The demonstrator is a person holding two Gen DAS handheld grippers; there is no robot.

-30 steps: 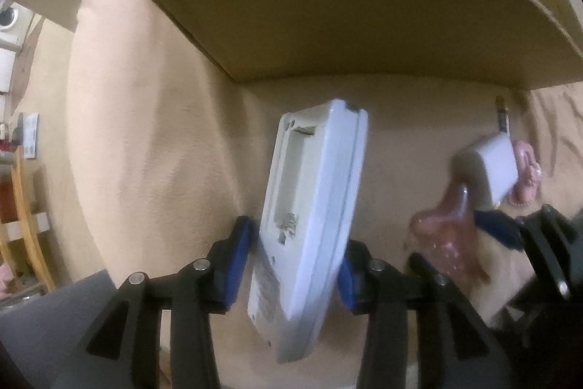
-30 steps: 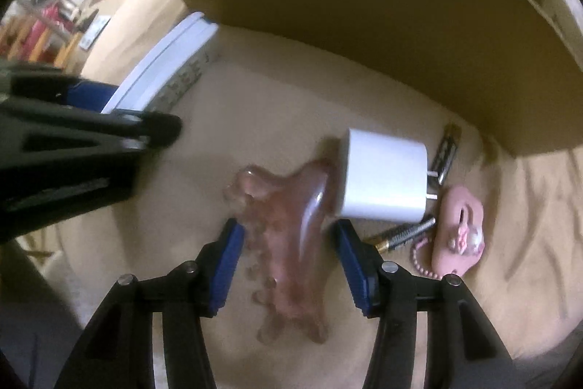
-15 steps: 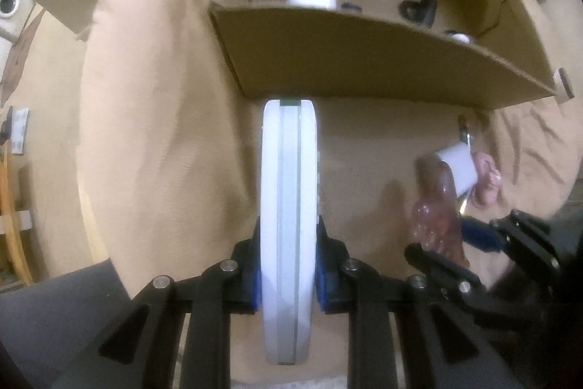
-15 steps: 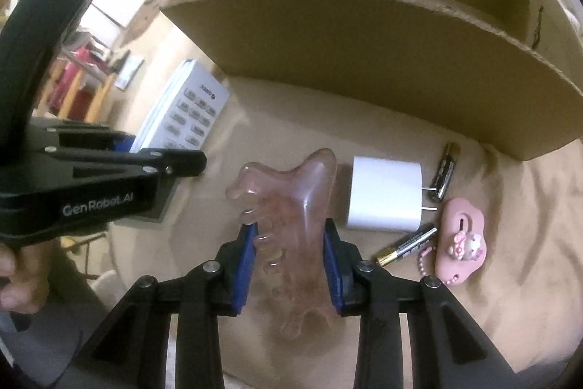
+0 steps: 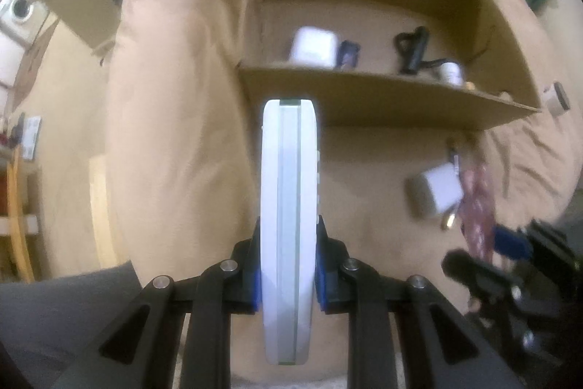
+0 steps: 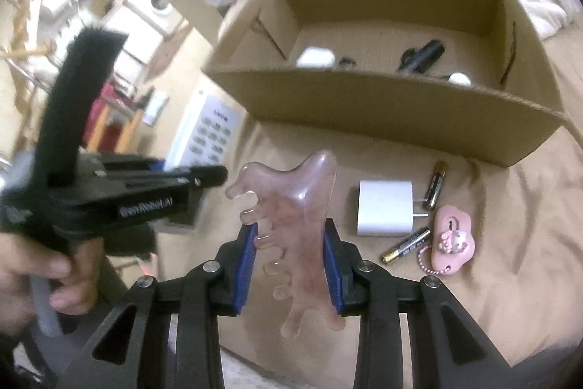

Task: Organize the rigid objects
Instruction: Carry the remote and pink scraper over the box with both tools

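A white remote control (image 5: 288, 188) stands edge-on between the blue pads of my left gripper (image 5: 288, 265), which is shut on it above the tan bedcover. In the right wrist view the remote's (image 6: 207, 133) keypad faces the camera, with the left gripper (image 6: 215, 175) held by a hand at the left. My right gripper (image 6: 291, 265) is shut on a translucent pink comb-shaped tool (image 6: 291, 206), held clear of the cover. An open cardboard box (image 6: 364, 104) stands just beyond both grippers.
On the cover right of the pink tool lie a white charger (image 6: 384, 206), two batteries (image 6: 435, 185) (image 6: 406, 245) and a pink keychain (image 6: 453, 239). The box holds a white case (image 5: 313, 46), a black item (image 5: 411, 50) and a small white piece (image 5: 450, 72).
The left jaws closed on the remote, which turned edge-on, and the right jaws closed on the pink tool. Both grippers rose, and the inside of the box came into view.
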